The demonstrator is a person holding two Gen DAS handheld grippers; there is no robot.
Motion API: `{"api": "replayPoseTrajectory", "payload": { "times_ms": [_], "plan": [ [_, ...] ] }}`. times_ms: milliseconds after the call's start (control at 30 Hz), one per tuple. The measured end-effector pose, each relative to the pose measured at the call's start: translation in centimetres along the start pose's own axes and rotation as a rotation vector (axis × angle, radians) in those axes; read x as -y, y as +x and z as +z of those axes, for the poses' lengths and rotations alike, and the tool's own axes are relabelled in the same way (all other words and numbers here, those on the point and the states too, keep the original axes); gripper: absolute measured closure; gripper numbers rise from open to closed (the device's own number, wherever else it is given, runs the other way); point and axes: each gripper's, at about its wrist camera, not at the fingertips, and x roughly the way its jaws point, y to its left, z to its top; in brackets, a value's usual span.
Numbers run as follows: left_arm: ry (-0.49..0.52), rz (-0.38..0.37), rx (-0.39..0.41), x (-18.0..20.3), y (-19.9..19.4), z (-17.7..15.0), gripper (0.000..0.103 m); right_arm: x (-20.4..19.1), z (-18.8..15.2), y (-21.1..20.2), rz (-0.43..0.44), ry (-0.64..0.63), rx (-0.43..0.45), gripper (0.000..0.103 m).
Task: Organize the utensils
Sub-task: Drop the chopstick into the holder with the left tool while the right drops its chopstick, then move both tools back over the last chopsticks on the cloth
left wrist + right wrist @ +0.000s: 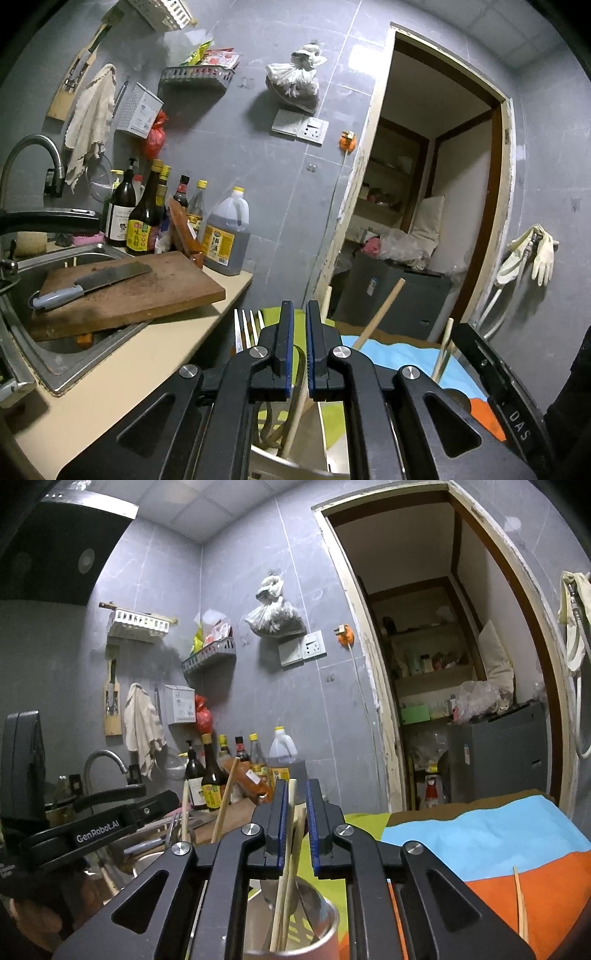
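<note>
Left wrist view: a small kitchen with grey tiled walls and an open doorway [424,184] into a storeroom. A beige tabletop [122,369] runs along the wall to a steel sink [70,354]. A wooden board [140,291] lies across the sink with a cleaver [88,282] on it, and sauce bottles [147,214] stand behind. A cloth [491,834] in green, blue and orange covers the nearer surface. The left tongs [299,314] are nearly closed, with nothing gripped. A fork [246,328] stands just left of them.

In the right wrist view, the right tongs [296,794] stand narrow around a chopstick [290,834]; whether the pads press it I cannot tell. It leans in a steel cup [325,923] below. Another chopstick [521,904] lies on the orange cloth.
</note>
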Motion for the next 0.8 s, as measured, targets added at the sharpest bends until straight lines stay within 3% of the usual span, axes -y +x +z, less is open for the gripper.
{"api": "replayPoseTrajectory", "payload": {
  "times_ms": [100,233,367,533,700,800],
  "plan": [
    [0.011,-0.003,-0.017,0.4,-0.3,0.0,0.094,0.3,0.5,-0.6,-0.001,0.016,-0.005,0.083],
    [0.014,-0.017,-0.026,0.9,-0.9,0.1,0.076,0.7,1.3,-1.5,-0.004,0.024,-0.019,0.080],
    [0.040,-0.027,-0.028,2.1,-1.8,0.4,0.069,1.2,2.3,-2.6,-0.014,0.015,-0.039,0.076],
    [0.075,-0.032,-0.043,3.9,-2.6,0.5,0.053,2.4,3.4,-4.7,-0.019,0.001,-0.055,0.057],
    [0.131,-0.040,-0.060,5.9,-3.2,0.0,0.047,3.9,4.3,-7.5,-0.036,-0.015,-0.069,0.049],
    [0.161,-0.062,-0.077,7.3,-3.4,-0.5,0.043,5.1,4.9,-9.5,-0.057,-0.017,-0.070,0.038]
  ]
}}
